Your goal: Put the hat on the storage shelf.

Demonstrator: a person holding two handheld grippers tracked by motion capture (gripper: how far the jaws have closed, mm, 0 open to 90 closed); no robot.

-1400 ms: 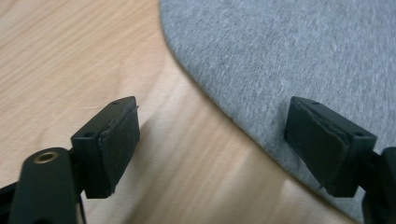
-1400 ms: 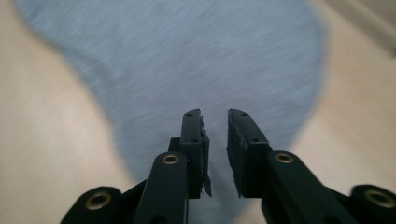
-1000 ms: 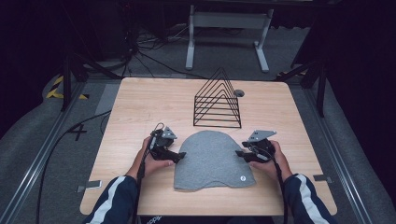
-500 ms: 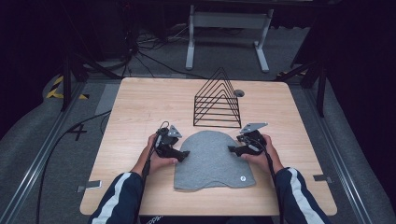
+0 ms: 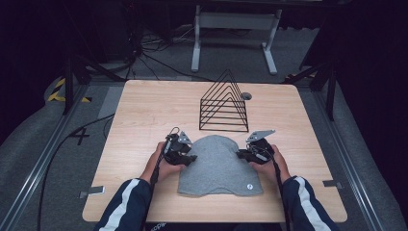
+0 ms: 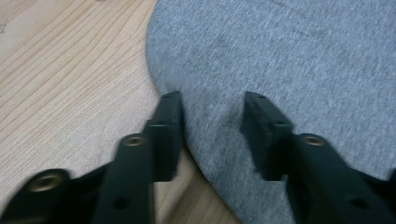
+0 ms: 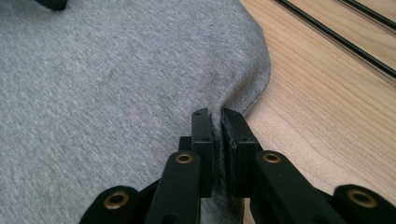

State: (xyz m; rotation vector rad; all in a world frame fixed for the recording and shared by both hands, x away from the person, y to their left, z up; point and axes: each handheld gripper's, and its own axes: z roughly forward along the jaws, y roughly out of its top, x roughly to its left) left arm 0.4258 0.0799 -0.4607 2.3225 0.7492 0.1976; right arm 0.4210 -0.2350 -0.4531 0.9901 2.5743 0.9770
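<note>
1. My right hand-held gripper (image 7: 217, 123) is clamped on the right edge of the grey beanie (image 5: 219, 163); a small ridge of knit is pinched between the jaws, which have just been closing.
2. My left hand-held gripper (image 6: 212, 114) straddles the beanie's left edge. Its jaws have just been closing too, yet a gap shows and the pads do not press the cloth.
3. The beanie lies flat on the near middle of the bench (image 5: 144, 110), crown pointing far. I judge that holding both edges is for lifting or folding it evenly.
4. Just beyond stands a black wire rack (image 5: 224, 103).
5. The bench is pale wood; cables (image 5: 154, 57) cross the dark floor behind.
</note>
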